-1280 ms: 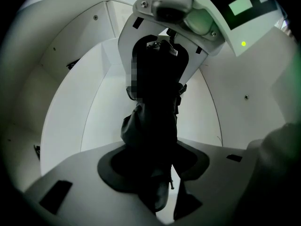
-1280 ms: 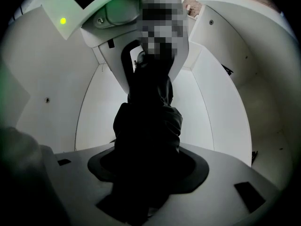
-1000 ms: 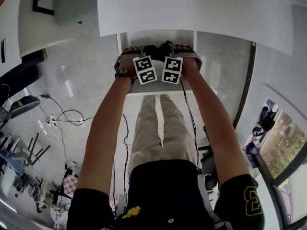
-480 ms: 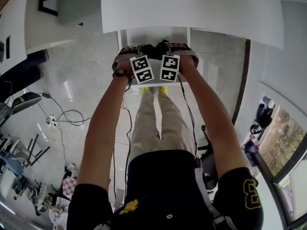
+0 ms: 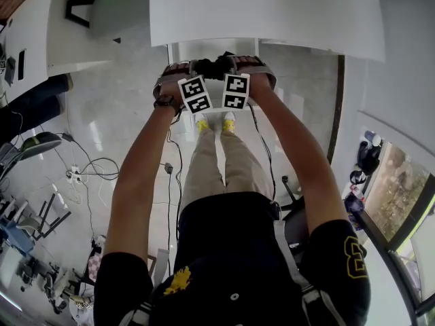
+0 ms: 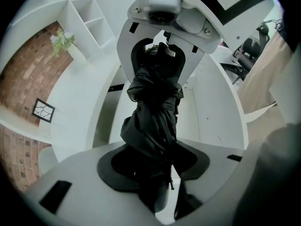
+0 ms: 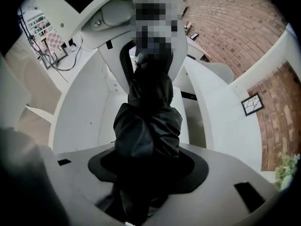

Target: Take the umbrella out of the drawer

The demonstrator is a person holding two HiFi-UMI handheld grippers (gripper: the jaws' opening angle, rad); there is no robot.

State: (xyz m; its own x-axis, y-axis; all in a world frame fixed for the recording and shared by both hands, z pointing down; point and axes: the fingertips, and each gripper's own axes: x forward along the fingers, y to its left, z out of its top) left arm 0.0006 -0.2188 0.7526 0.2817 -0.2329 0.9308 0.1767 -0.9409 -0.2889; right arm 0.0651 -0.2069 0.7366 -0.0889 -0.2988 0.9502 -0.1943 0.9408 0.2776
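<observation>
Between the two grippers, the folded black umbrella (image 6: 155, 107) runs as a bridge. The left gripper (image 6: 155, 166) pinches one end and the right gripper (image 7: 146, 171) pinches the other, each with its jaws pressed on the dark cloth. Below both grippers lies the open white drawer (image 6: 209, 117). Its bare floor shows on either side of the umbrella, and its side walls stand well apart from the cloth. Whether the bundle is fully above the rim I cannot tell. Just beyond the grippers the desk (image 5: 272, 12) ends in a straight white edge, while the space toward the person is open.

Compared with a second ago, both grippers have come up together with the umbrella and now sit higher in the head view. The drawer looks smaller beneath them, and the person's yellow shoes (image 5: 203, 124) now show below the marker cubes.

Under the grippers the floor (image 5: 122, 114) is pale and glossy, with cables (image 5: 88, 172) trailing to the left gripper's side. Brick wall (image 7: 225, 27), a framed picture (image 6: 43, 111) and a white shelf with a plant (image 6: 63, 39) lie beyond.
</observation>
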